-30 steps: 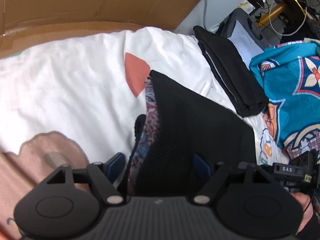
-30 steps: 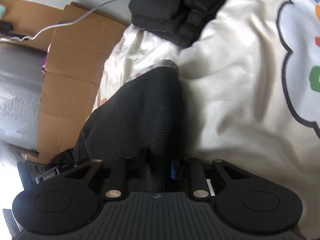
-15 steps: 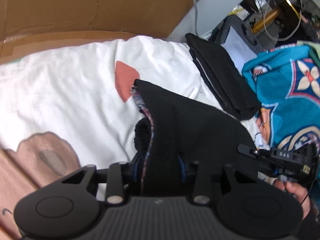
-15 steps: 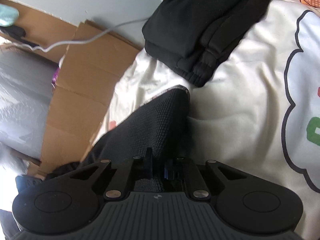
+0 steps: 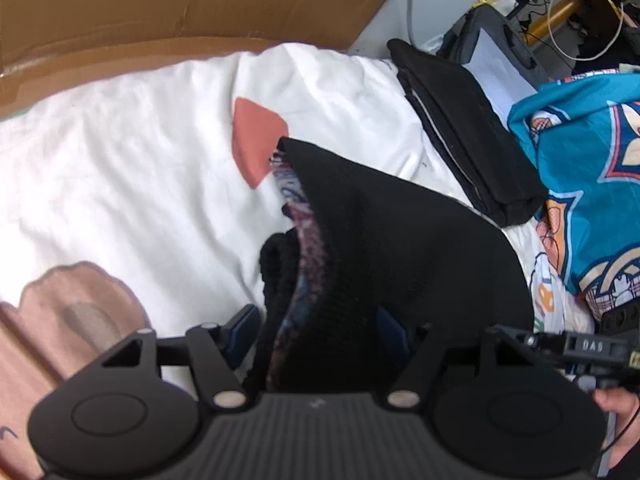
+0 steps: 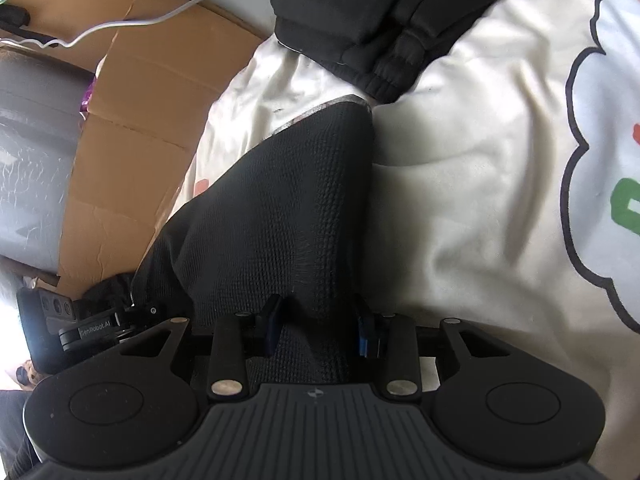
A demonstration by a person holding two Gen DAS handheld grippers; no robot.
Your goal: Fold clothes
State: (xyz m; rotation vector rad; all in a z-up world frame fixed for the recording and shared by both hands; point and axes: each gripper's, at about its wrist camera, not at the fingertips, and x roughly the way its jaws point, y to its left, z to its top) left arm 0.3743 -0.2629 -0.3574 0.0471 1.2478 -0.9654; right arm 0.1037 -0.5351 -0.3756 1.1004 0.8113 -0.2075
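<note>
Through my left wrist camera, my left gripper [image 5: 320, 330] has just spread its jaws; the black knitted garment with a patterned lining [image 5: 380, 248] lies between them on the white printed bedsheet [image 5: 132, 168], pads clear. Only here: one teal printed cloth [image 5: 580, 168]. Through my right wrist camera, my right gripper [image 6: 320, 330] has just been opening, the garment loose between. One folded black garment [image 6: 368, 12] lies beyond; flattened brown cardboard [image 6: 132, 120] alongside.

Bedroom: printed bedsheet [image 5: 120, 184], folded clothes [image 5: 464, 136].
</note>
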